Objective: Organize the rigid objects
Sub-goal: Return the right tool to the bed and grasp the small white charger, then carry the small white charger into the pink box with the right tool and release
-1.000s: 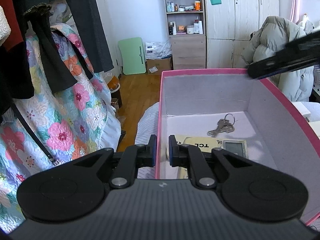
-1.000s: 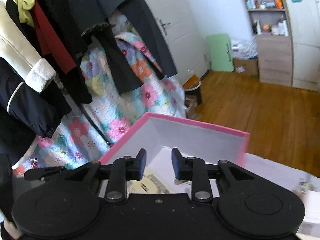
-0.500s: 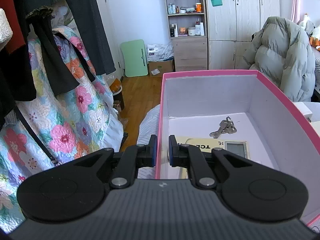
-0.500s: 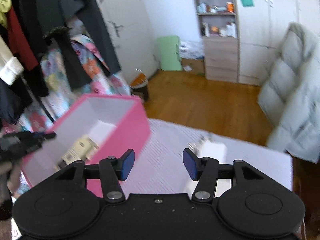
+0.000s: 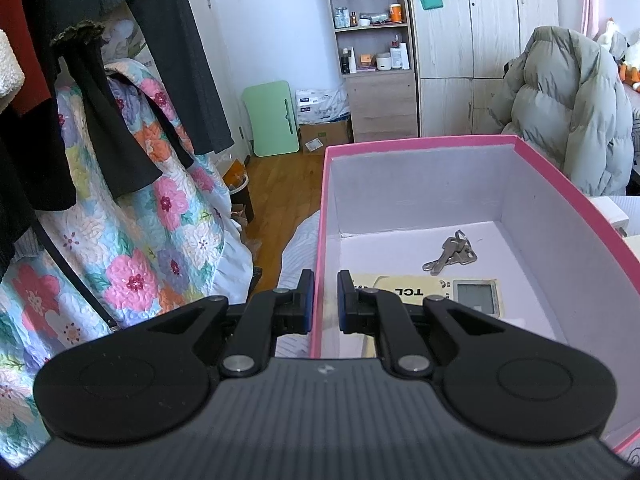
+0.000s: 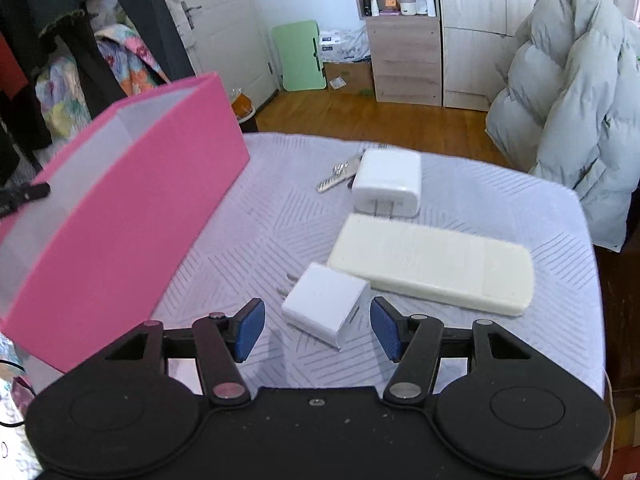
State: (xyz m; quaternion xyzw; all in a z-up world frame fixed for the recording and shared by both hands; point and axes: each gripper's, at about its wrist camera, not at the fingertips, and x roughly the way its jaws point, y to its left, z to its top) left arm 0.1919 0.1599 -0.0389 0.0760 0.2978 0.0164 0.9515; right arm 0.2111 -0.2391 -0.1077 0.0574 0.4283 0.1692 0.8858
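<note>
My left gripper (image 5: pixel 323 301) is shut on the near wall of the pink box (image 5: pixel 318 264), one pad on each side of it. Inside lie a bunch of keys (image 5: pixel 452 255) and a cream remote with a small screen (image 5: pixel 440 295). My right gripper (image 6: pixel 318 330) hangs over the grey bedspread with its jaws opening; a small white charger (image 6: pixel 326 309) lies between the pads, touched by neither. Beyond it lie a long cream remote (image 6: pixel 434 264), a bigger white charger (image 6: pixel 388 182) and a metal piece (image 6: pixel 338 176). The pink box (image 6: pixel 132 216) stands to the left.
A padded grey coat (image 6: pixel 576 100) hangs at the bed's far right corner. Dark clothes and a flowered quilt (image 5: pixel 132 208) hang on the left. Past the wooden floor (image 6: pixel 384 124) stand a shelf unit (image 5: pixel 372 52) and wardrobe doors.
My right gripper has swung from over the pink box to the right and down onto the bedspread, and its jaws have widened around the small charger. The left gripper has kept still on the box wall.
</note>
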